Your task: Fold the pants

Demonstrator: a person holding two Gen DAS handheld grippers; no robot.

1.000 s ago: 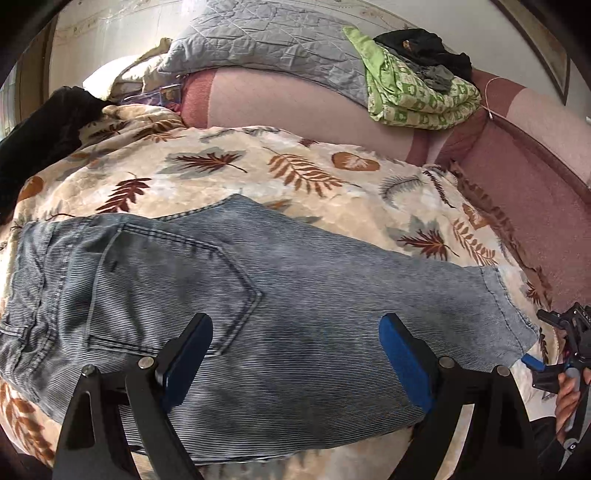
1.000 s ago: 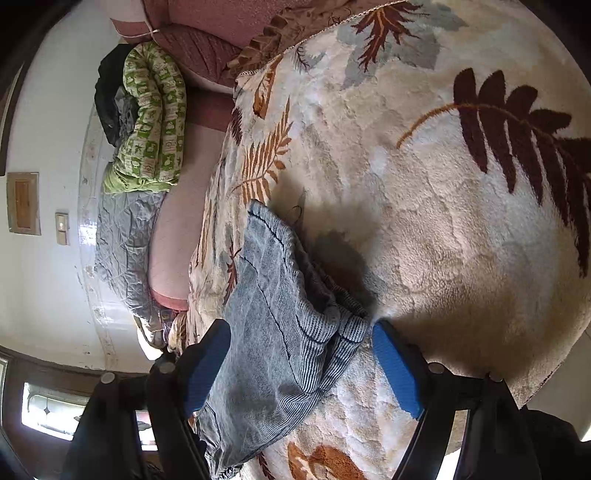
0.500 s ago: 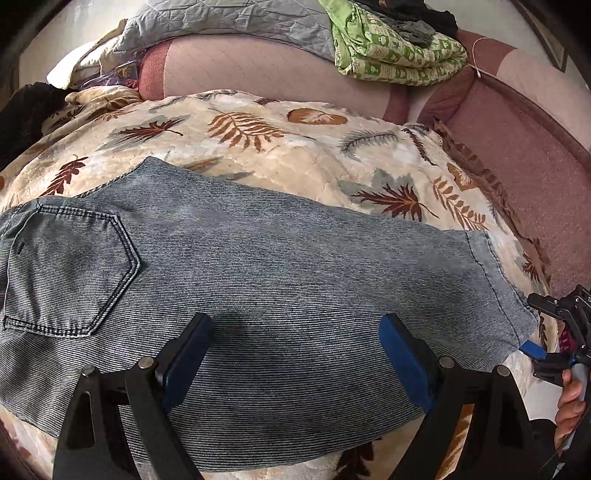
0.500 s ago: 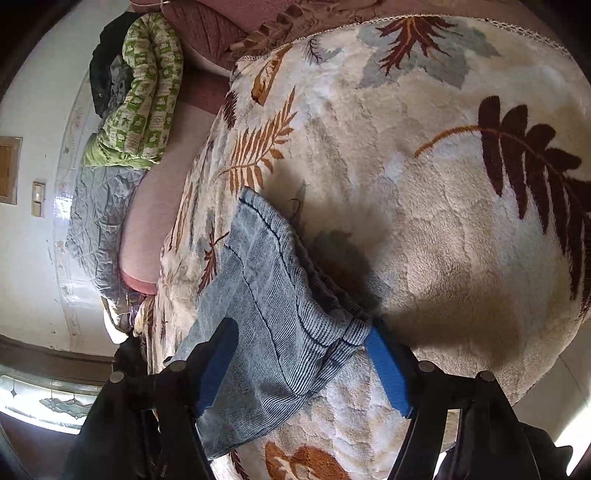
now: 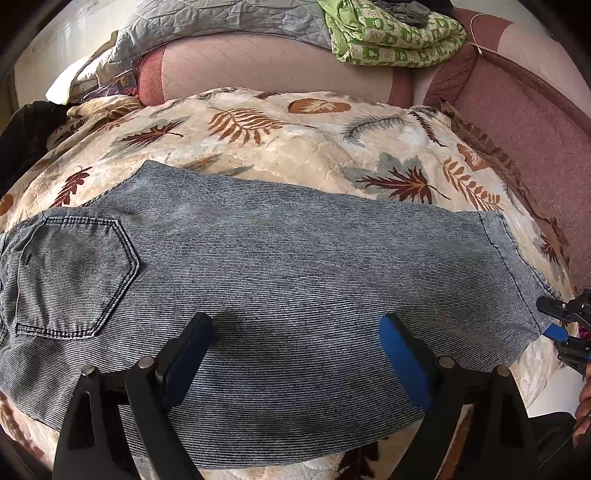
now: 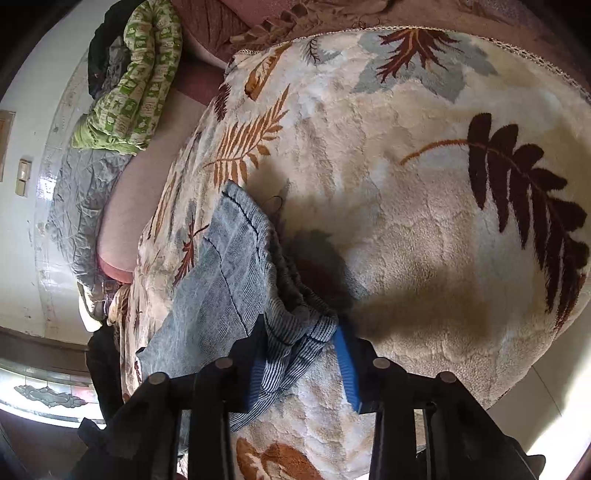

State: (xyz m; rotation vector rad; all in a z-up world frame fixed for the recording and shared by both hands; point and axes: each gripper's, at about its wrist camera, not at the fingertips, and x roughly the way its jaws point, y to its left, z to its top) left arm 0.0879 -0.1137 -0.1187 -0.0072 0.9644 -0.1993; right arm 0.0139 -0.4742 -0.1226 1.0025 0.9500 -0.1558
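The pants (image 5: 280, 280) are blue-grey jeans with thin stripes, lying flat and folded leg on leg across the leaf blanket (image 5: 295, 147) on the bed. The back pocket (image 5: 74, 277) is at one end of the pants, and the waist past it is cut off by the edge of the left view. The leg hem (image 5: 513, 273) is at the other end. The left tongs (image 5: 295, 354) hang over the near edge of the pants, spread wide with nothing between them, and I cannot tell if their tips touch the cloth. The right tongs (image 6: 299, 354) are at the hem corner of the pants. They have just been closing, and the bunched hem (image 6: 295, 332) now sits squeezed between the two blue pads (image 6: 347, 365). In the left view these tongs (image 5: 565, 328) only peek in at the picture's edge, with part of a hand (image 5: 585, 402) below them. A dark shadow beside the hem hides some of the blanket there. Past the blanket from the pants lies a pink cushion (image 5: 273, 70). On top of it rest a grey quilt (image 5: 221, 22) and a green patterned cloth (image 5: 391, 37), both cut off at the top. Some dark clothes sit with the green cloth, too small to make out.
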